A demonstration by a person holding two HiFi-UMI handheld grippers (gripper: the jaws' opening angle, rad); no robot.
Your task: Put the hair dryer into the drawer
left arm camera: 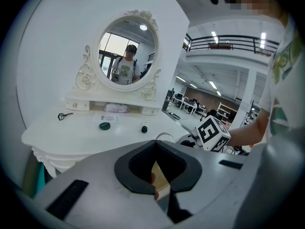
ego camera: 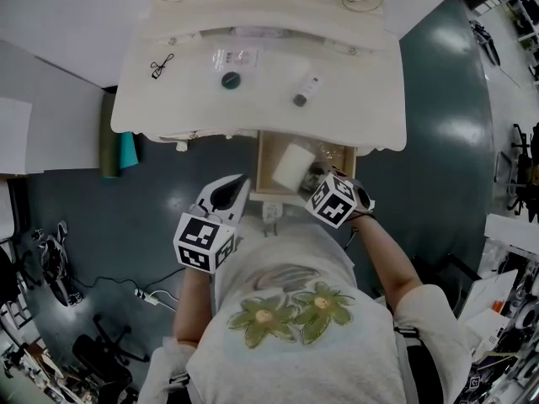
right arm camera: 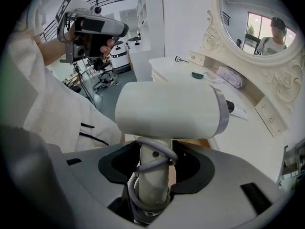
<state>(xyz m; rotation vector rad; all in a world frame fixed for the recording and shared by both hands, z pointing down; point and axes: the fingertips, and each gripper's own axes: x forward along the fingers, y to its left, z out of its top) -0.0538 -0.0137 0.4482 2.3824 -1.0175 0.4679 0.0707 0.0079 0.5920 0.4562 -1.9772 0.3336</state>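
Now my right tongs are closed on the handle of the hair dryer. The grey cord is wound around that handle, inside the grip. My left tongs are closed with nothing between them. They wait outside the drawer, at about 8 o'clock from it.

The drawer is pulled out at my 12 o'clock, under the front edge of the white table. In the head view the white body of the dryer is over the left part of the drawer. I cannot tell how deep it already is.

I judge the step is to lower the dryer and lay it down. To do this well, I should go down straight and slowly and turn the body so that it lies along the drawer. I should open the tongs only when the dryer rests on the wood. The cord must go in with it, so that no loop hangs over the front wall.

The left wall of the drawer is just beside the dryer, at its 9 o'clock. The table edge hangs over the back, at 12 o'clock. Bare wood shows at 3 o'clock of the dryer, so the free room is there. Behind me, at 6 o'clock, the way back is open for my arm.
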